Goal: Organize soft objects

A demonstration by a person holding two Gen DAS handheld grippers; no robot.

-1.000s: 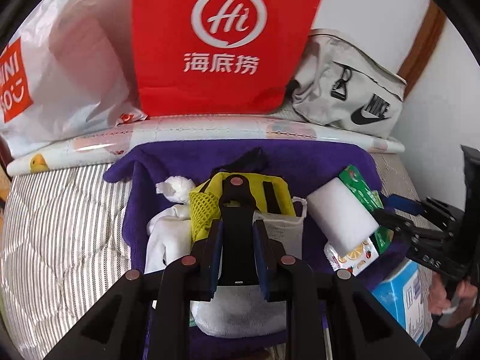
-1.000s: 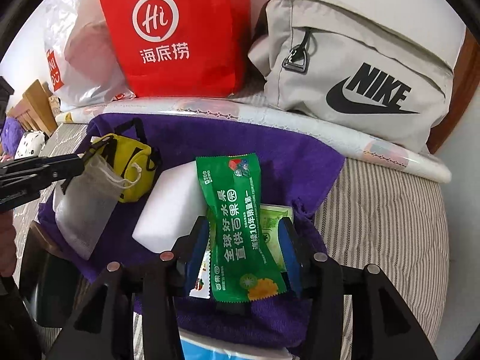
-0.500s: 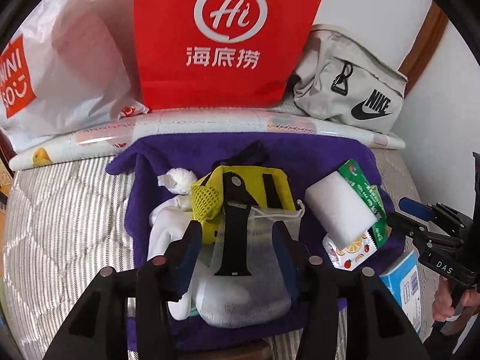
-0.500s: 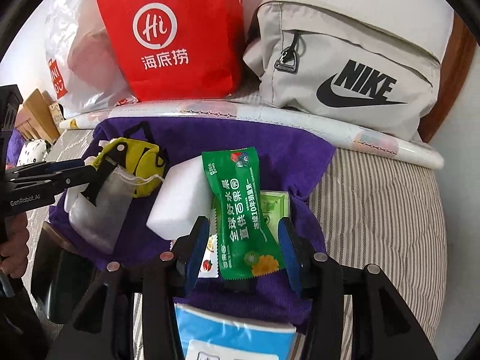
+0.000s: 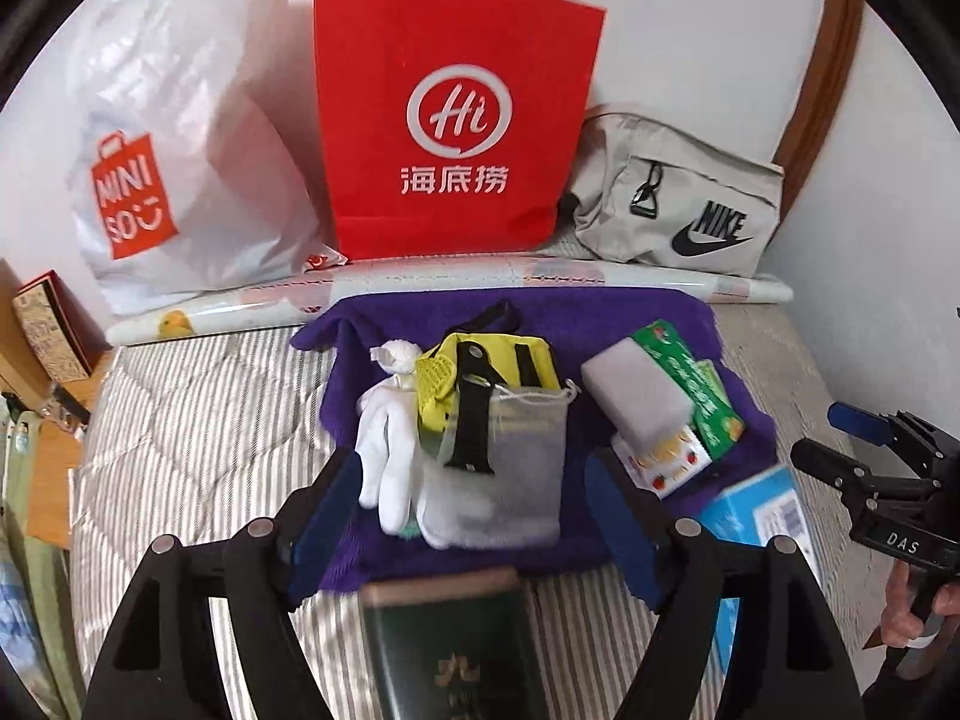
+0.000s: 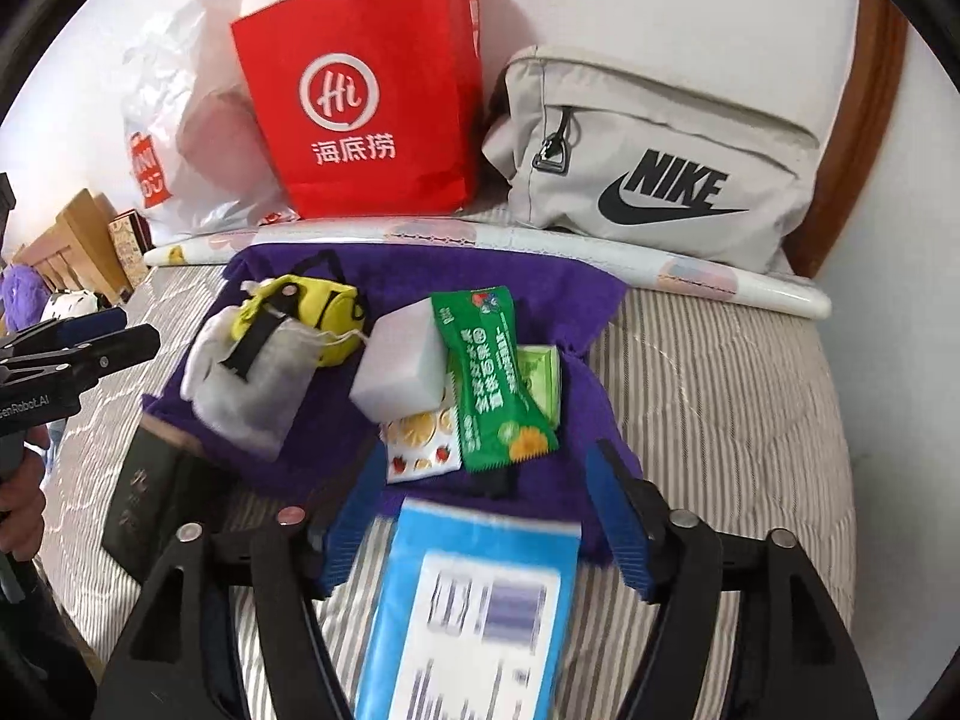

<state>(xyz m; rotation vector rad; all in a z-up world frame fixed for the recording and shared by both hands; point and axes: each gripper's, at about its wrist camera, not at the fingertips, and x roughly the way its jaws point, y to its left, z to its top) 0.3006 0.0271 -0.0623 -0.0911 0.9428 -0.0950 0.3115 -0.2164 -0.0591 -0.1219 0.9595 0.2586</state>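
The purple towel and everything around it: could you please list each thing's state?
purple towel: spread flat
mesh pouch: lying released
green packet: lying atop sponge edge
Nike bag: zipped
left gripper: opening, empty
right gripper: opening, empty

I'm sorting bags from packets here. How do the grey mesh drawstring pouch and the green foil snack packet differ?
The grey mesh drawstring pouch is limp, see-through fabric; the green foil snack packet is glossy, opaque and printed. The pouch has a black strap lying across it and rests against a yellow bag; the packet lies over a white foam block and smaller packets. Both lie on the purple towel, and no gripper touches either.
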